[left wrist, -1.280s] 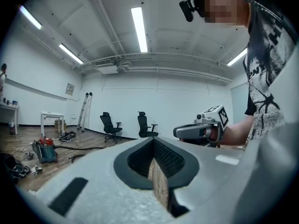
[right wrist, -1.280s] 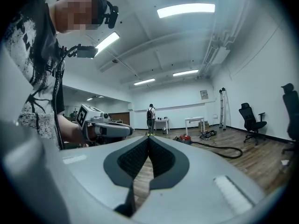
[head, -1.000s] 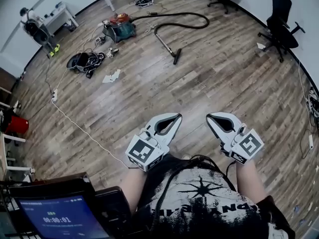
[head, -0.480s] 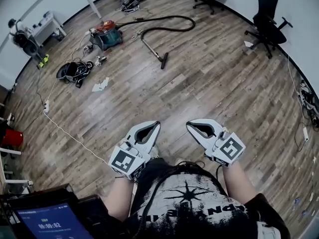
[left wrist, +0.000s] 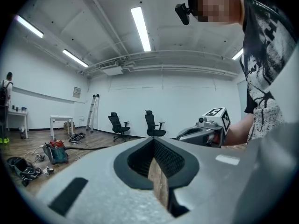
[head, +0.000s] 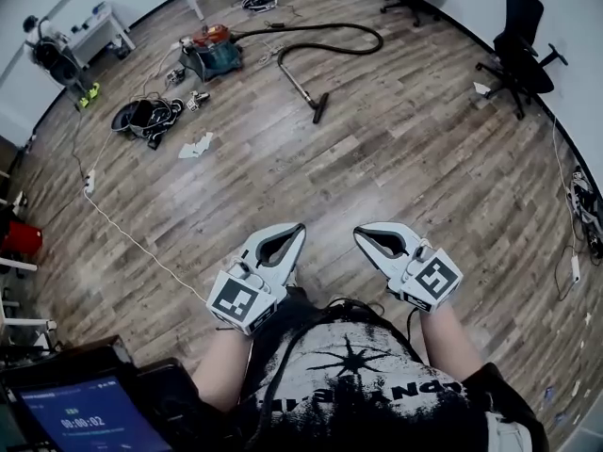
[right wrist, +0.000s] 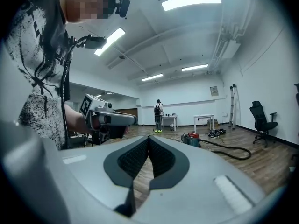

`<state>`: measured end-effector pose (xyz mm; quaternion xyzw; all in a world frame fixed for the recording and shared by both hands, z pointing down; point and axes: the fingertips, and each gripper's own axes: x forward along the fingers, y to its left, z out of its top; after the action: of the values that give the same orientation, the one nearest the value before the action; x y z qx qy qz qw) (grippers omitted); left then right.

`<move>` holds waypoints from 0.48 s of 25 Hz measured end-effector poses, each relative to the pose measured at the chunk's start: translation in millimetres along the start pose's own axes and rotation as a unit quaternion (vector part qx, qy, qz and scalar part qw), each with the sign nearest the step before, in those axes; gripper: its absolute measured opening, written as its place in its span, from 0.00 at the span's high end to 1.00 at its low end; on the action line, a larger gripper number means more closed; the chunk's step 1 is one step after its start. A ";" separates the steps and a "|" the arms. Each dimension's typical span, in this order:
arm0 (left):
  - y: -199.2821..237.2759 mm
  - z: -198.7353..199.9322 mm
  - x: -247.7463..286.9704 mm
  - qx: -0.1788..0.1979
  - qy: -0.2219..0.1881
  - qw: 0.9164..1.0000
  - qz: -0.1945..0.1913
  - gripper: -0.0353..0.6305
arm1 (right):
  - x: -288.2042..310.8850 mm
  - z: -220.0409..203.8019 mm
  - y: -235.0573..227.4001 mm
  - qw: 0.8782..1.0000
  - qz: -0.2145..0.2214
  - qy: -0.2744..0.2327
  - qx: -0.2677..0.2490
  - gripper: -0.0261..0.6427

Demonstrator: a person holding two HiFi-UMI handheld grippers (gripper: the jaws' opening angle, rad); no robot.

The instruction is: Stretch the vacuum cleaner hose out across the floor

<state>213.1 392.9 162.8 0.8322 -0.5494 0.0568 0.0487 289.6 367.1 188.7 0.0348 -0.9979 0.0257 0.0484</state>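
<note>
A wide floor (head: 405, 168) of brown wood-look planks, smooth and lightly glossy, is seen from above. A stumble is judged likely on the way across it, since loose things are scattered over its far left part.

Two black office chairs (head: 528, 31) on wheeled bases are parked at the far right, well apart from the route.

The vacuum cleaner (head: 212, 53), a squat canister with a teal body and red top, is set on the floor at the far left. It could be dragged or tipped if the hose is pulled hard before its slack is used up.

The vacuum cleaner hose (head: 380, 40) is laid far from the person, swept right from the canister in a black loop and doubled back to a straight wand with a flat nozzle (head: 318, 113). A kink or twist could be left in it if it is hauled from one end only.

The left gripper (head: 300, 226) and right gripper (head: 358, 232), both of pale grey moulded shell, are held near the body. Their fingers (left wrist: 174, 161) are lined with dark ridged pads; both pairs are clenched together on nothing. A smooth round hose may slip from such narrow tips.

A thin white cable (head: 132, 238) is trailed across the left floor, where a foot could be caught.
</note>
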 end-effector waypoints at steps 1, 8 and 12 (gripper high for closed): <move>5.8 -1.1 -0.8 -0.003 -0.002 1.000 0.000 0.95 | 5.6 1.7 -2.4 1.000 0.001 0.004 -0.005 0.95; 62.5 -5.6 2.9 -0.023 -0.014 1.000 -0.003 0.95 | 47.9 12.7 -38.9 0.999 -0.020 0.016 -0.024 0.95; 105.6 -8.6 8.3 -0.049 -0.022 0.998 -0.011 0.95 | 81.5 15.3 -58.9 0.999 -0.038 0.021 -0.020 0.95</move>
<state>118.9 345.2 174.5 0.8361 -0.5430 0.0110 0.0778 211.5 302.1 184.3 0.0713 -0.9949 0.0045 0.0707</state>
